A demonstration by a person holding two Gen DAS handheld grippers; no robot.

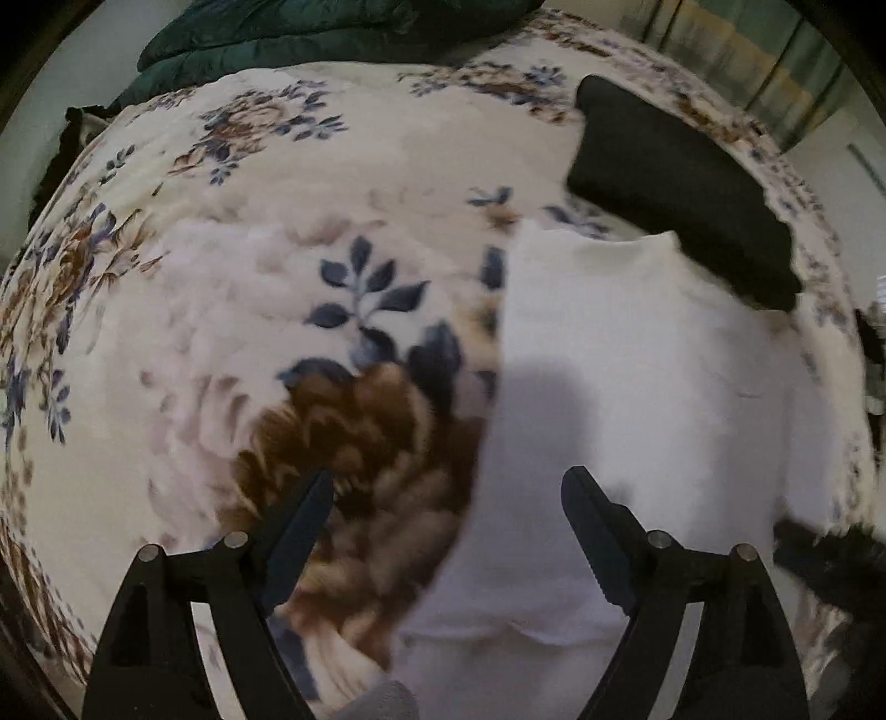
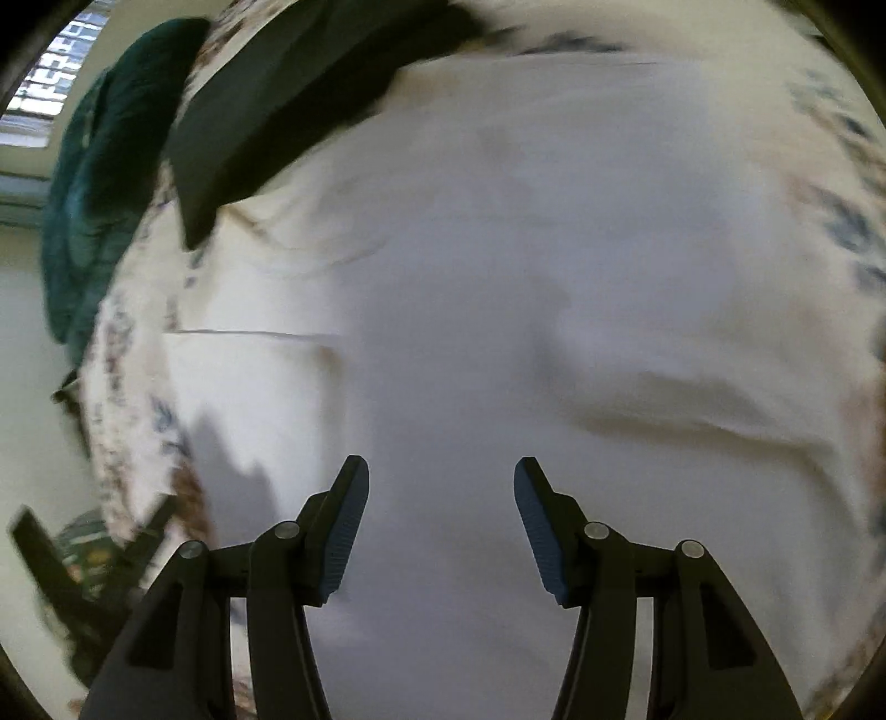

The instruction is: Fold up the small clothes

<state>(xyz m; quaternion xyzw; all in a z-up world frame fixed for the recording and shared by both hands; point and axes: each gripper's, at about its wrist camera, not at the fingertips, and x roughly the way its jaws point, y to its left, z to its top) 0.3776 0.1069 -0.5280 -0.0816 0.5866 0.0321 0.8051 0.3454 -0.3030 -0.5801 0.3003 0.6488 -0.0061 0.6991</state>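
Note:
A white garment (image 1: 637, 376) lies flat on a floral blanket (image 1: 221, 277). My left gripper (image 1: 448, 487) is open and empty, hovering over the garment's left edge, where cloth meets blanket. In the right wrist view the same white garment (image 2: 526, 249) fills most of the frame, with a soft crease on its right side. My right gripper (image 2: 440, 471) is open and empty just above the cloth. A folded black garment (image 1: 681, 183) lies beyond the white one; it also shows in the right wrist view (image 2: 288, 94).
A dark green quilted cover (image 1: 288, 27) is bunched at the blanket's far end, also in the right wrist view (image 2: 94, 183). The other gripper's black frame (image 2: 61, 576) shows at lower left there. A window (image 2: 50, 83) is behind.

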